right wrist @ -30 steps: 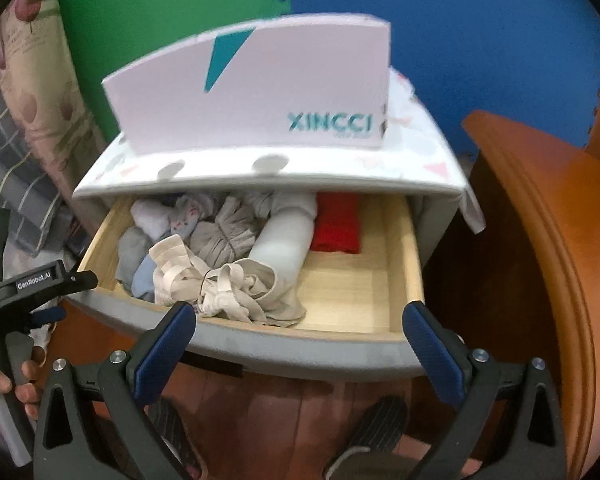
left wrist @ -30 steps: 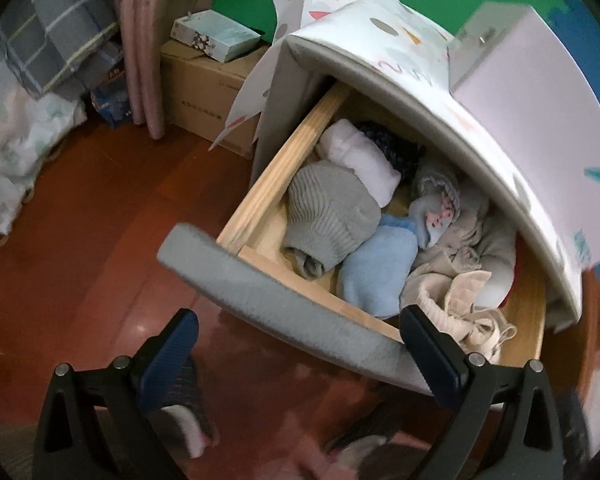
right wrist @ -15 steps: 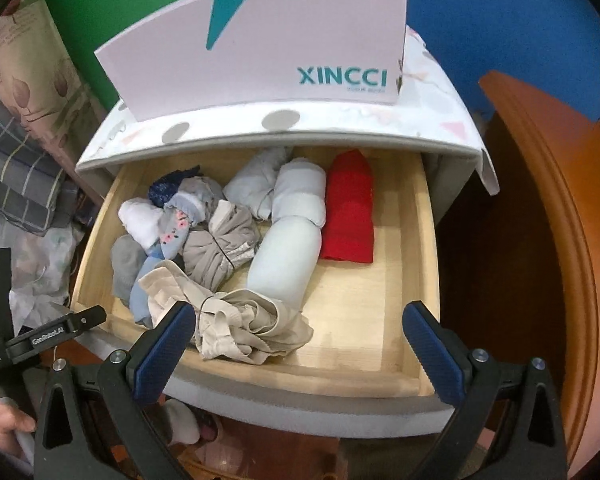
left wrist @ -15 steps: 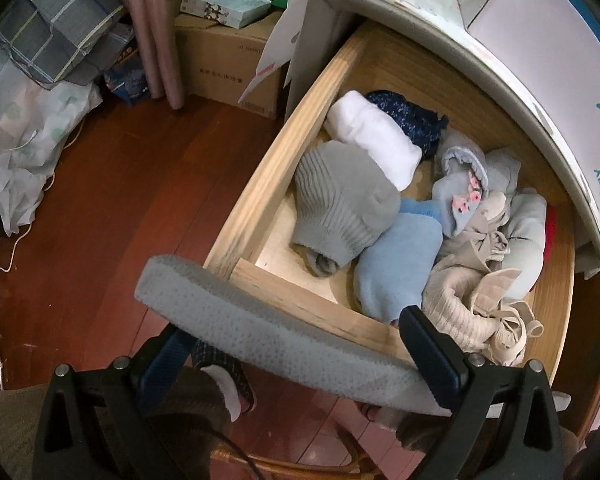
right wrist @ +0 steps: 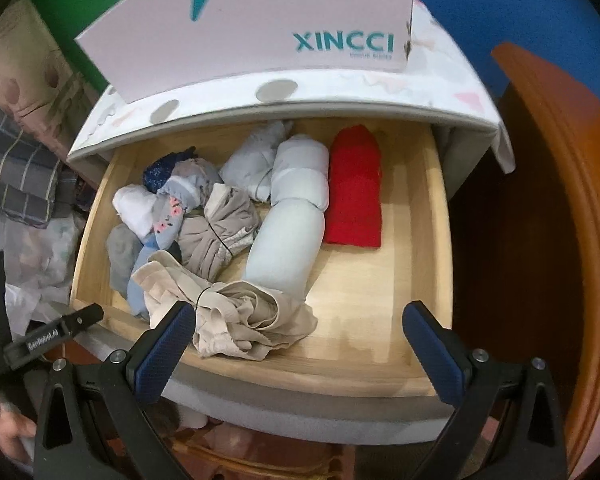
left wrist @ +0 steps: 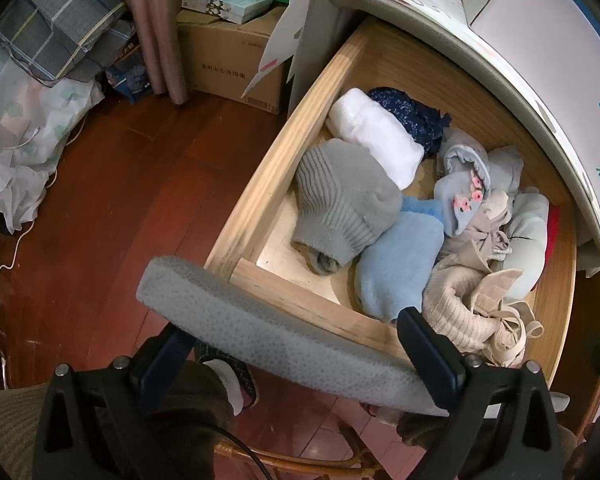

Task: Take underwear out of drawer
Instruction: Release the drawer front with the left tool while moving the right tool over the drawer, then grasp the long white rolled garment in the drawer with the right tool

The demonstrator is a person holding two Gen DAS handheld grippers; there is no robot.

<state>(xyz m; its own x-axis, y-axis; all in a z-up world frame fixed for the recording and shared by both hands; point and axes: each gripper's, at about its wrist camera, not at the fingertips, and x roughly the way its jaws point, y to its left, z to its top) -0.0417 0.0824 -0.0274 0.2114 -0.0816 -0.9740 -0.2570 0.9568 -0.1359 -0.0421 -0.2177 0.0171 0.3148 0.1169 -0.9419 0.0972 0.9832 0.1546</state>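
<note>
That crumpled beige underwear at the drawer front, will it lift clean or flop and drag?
The crumpled beige underwear looks limp, so it will likely sag. Its loose elastic straps may trail and snag. It overlaps the pale blue fabric roll, perhaps tugging it.

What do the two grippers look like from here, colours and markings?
Both match: the left gripper and right gripper have black triangular frames with silver bolts and dark blue textured finger pads. The right wrist view shows white "GenRobot.AI" lettering on the left gripper's black body.
</note>
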